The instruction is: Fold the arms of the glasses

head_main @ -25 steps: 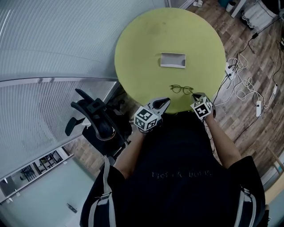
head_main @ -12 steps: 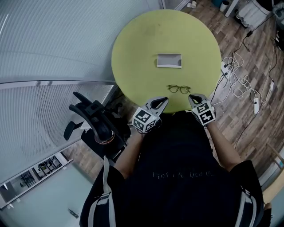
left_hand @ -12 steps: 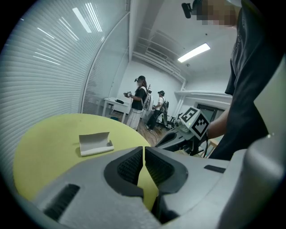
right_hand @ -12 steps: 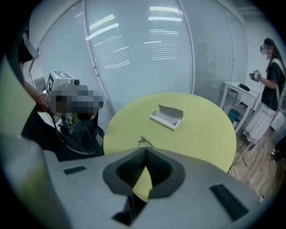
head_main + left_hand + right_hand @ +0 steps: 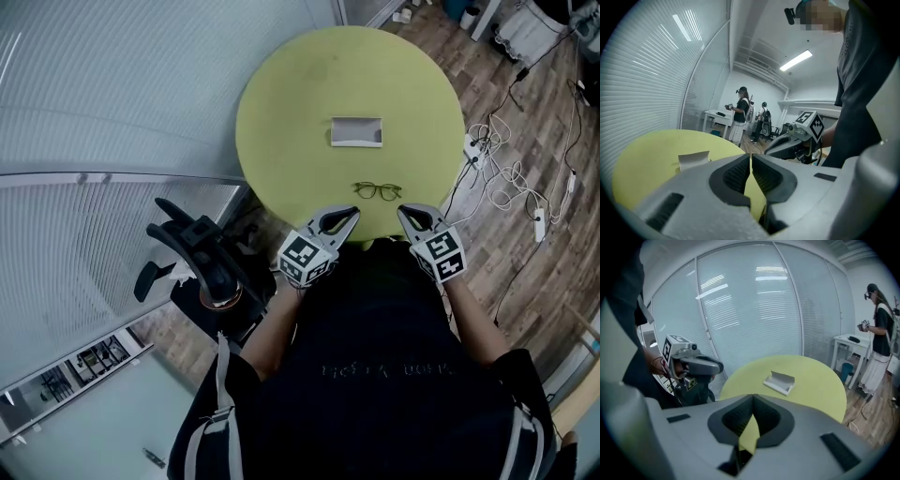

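Note:
Thin dark-framed glasses lie with arms spread near the near edge of the round yellow-green table. My left gripper hovers at the table edge just left of and nearer than the glasses, jaws shut and empty. My right gripper sits just right of them, also shut on nothing. Neither touches the glasses. In the left gripper view the shut jaws hide the glasses, and the right gripper shows beyond. The right gripper view shows its own shut jaws and the left gripper.
A small grey tray rests at the table's middle, also seen as the tray and the tray. A black office chair stands left of me. Cables and a power strip litter the floor right. A person stands by a white desk.
My right gripper has drawn back a little from the glasses toward my body. The left gripper has barely moved. The glasses lie as before.

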Available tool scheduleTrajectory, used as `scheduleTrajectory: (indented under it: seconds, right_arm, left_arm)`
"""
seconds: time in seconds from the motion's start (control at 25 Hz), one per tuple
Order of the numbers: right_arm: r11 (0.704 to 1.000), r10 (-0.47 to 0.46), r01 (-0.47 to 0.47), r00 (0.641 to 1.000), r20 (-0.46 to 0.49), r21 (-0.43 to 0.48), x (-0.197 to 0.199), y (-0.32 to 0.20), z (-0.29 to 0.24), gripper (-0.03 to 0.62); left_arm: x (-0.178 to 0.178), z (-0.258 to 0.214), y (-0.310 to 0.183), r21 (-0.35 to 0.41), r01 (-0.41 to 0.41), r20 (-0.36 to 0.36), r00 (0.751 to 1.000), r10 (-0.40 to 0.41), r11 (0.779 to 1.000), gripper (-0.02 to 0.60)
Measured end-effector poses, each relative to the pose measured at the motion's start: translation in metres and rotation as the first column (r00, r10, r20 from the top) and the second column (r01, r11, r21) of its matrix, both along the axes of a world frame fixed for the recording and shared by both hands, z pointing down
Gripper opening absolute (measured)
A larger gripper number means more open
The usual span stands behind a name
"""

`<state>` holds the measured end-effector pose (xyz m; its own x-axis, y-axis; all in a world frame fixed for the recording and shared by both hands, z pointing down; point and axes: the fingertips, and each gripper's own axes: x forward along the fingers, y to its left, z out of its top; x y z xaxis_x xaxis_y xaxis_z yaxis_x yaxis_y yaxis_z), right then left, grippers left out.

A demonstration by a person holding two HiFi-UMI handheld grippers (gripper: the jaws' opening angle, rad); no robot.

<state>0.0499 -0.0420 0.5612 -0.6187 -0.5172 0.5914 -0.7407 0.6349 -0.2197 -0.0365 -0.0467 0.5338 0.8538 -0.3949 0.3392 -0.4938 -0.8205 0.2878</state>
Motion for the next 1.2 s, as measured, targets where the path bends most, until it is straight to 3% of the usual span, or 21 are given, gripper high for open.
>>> scheduleTrajectory:
  seconds: [0.16, 1.2]
  right_arm:
    - [1.000, -0.007, 0.006, 0.998, 0.056, 0.022, -0.007, 0.002, -0.023, 0.029]
    - [0.987, -0.051, 0.025, 0.986, 0.159, 0.159, -0.004, -0.002, -0.083, 0.031]
  left_arm:
    - [0.001, -0.010, -0.002, 0.021, -0.005, -0.016, 1.000, 0.006, 1.000, 0.028]
    - [0.016, -0.036, -0.011, 0.066, -0.015, -0.052, 0.998, 0.018, 0.998, 0.028]
